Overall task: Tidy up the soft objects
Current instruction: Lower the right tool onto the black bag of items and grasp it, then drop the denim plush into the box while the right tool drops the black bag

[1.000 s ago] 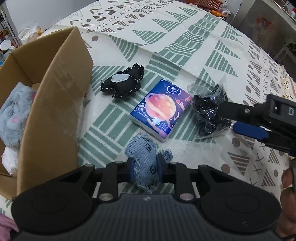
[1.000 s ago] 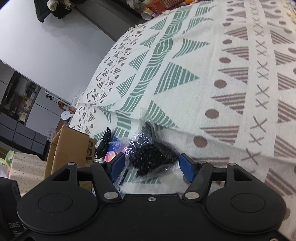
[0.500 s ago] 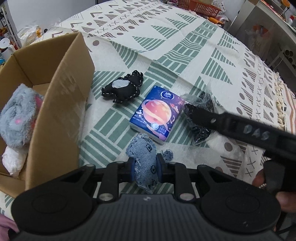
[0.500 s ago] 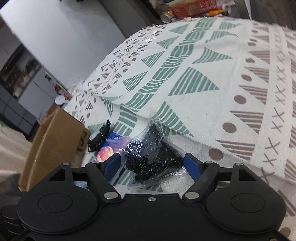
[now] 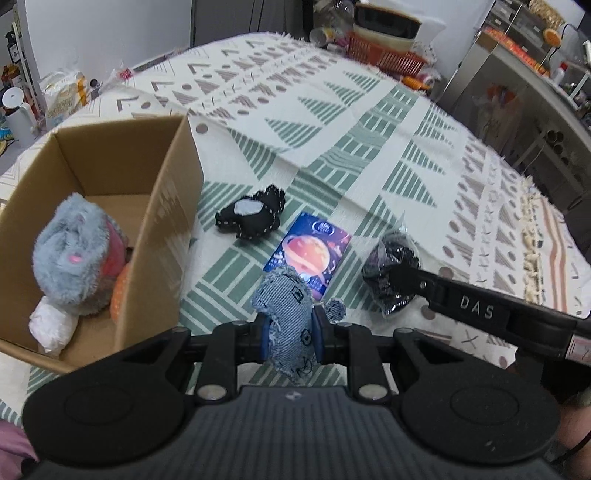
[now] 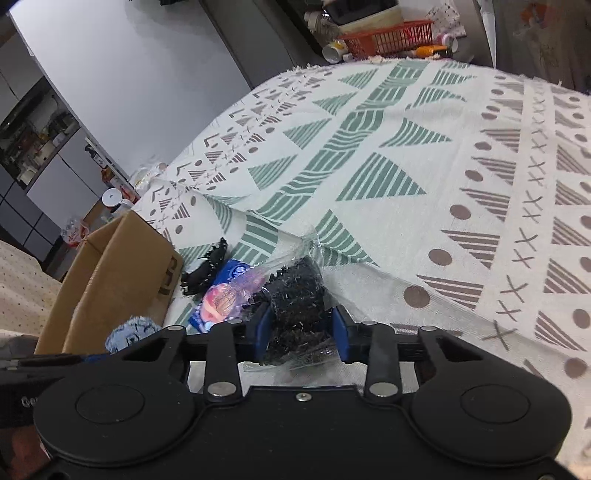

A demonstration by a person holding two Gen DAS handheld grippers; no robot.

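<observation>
You are working over a surface covered by a cream cloth (image 5: 369, 122) printed with green striped triangles, brown dots and crosses; a fringe runs along its right edge. Beyond its far edge you have a pale grey wall (image 6: 147, 66), evenly lit. An orange-red plastic basket (image 6: 388, 35) sits at the far end with cups and a dark bowl near it. To your right stands a stainless-steel cabinet (image 5: 491, 85) with open shelving further along. To your left, a white jug (image 5: 16, 110) and a packet (image 5: 64, 96) sit beside the cloth; dark grey cupboards (image 6: 33, 162) stand further back.
</observation>
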